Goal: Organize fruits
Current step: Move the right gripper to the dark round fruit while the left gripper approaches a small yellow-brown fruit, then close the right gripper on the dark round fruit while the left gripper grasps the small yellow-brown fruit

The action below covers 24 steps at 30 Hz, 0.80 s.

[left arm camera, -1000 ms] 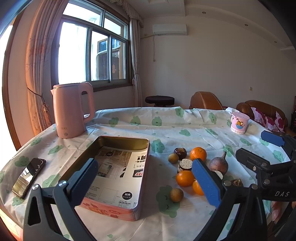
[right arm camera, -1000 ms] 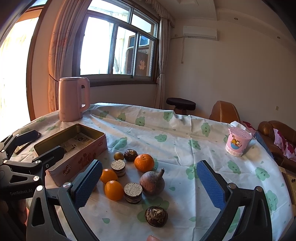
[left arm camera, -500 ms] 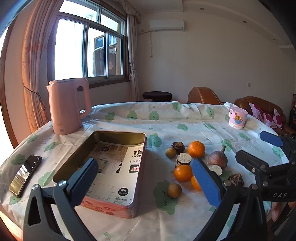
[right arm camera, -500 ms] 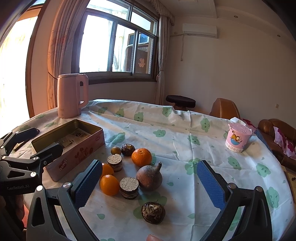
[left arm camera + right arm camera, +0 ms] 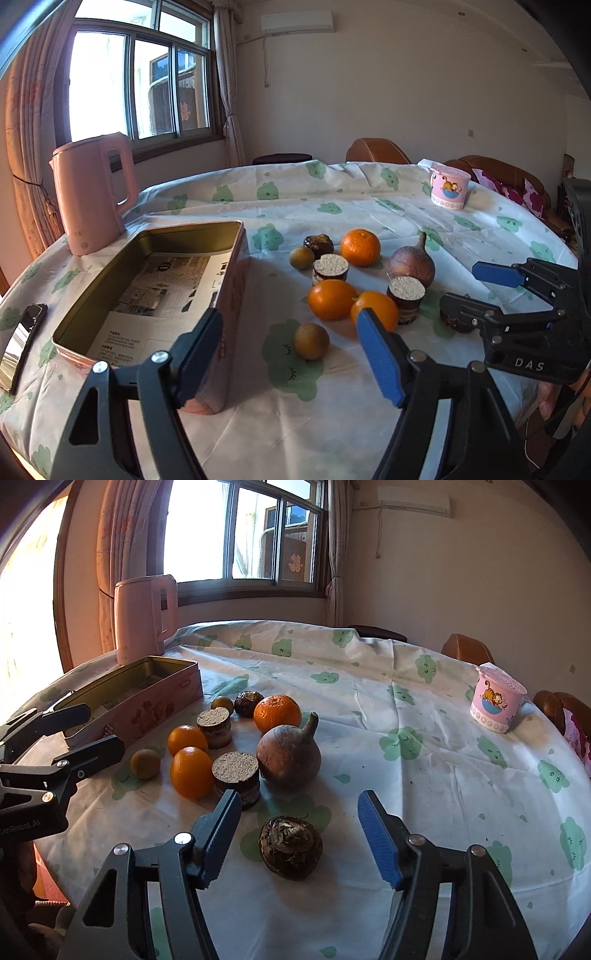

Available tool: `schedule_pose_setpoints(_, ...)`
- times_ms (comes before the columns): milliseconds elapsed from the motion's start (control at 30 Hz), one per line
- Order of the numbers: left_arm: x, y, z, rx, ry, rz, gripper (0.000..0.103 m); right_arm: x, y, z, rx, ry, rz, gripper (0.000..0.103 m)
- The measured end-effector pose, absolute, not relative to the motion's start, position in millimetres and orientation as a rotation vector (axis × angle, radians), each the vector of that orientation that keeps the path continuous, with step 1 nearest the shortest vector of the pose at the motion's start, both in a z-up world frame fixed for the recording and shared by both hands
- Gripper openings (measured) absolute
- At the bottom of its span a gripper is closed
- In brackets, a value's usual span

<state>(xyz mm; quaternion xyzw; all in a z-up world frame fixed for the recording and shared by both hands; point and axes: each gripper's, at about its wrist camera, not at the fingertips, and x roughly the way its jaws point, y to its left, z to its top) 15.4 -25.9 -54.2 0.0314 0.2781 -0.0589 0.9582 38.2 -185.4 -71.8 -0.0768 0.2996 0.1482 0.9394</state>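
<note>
A cluster of fruit lies on the tablecloth: three oranges (image 5: 331,298), two small yellowish round fruits (image 5: 311,340), a large purple-brown bulb (image 5: 289,757), two cut brown cylinders with pale tops (image 5: 236,772), and two dark knobbly fruits (image 5: 290,846). An open pink tin box (image 5: 155,291) stands left of them, lined with printed paper. My left gripper (image 5: 290,350) is open, low over the table, with a yellowish fruit between its fingers' lines. My right gripper (image 5: 299,829) is open and empty, just before the near dark knobbly fruit. It shows in the left wrist view (image 5: 495,291) too.
A pink kettle (image 5: 90,192) stands behind the tin. A phone (image 5: 20,345) lies at the table's left edge. A pink cartoon cup (image 5: 496,703) stands at the far right. Chairs and a sofa stand behind the round table.
Both grippers have moved forward and lower toward the fruit cluster. The fruit now looks nearer in both views. Both stay open; nothing was picked up.
</note>
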Motion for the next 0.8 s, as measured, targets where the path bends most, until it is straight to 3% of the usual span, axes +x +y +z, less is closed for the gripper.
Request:
schedule_pose_setpoints(133, 25, -30, -62, 0.078, 0.619, -0.136, 0.067, 41, -185, -77, -0.151, 0.631, 0.327, 0.057)
schedule_pose_setpoints(333, 32, -36, -67, 0.101, 0.657, -0.148, 0.061, 47, -183, -84, -0.152, 0.681, 0.345, 0.040)
schedule_pose_setpoints(467, 33, -41, -69, 0.122, 0.666, -0.161, 0.061, 49, -182, -88, -0.157, 0.707, 0.366, 0.039)
schedule_pose_setpoints(567, 33, -45, -70, 0.142, 0.665, -0.175, 0.047, 49, -182, -89, -0.158, 0.710, 0.370, 0.039)
schedule_pose_setpoints(700, 38, -45, -76, 0.147, 0.700, -0.189, 0.039, 49, -183, -89, -0.150, 0.711, 0.374, 0.039)
schedule_pose_setpoints(800, 43, -42, -78, 0.113, 0.737, -0.219, 0.038, 48, -183, -89, -0.152, 0.710, 0.373, 0.039)
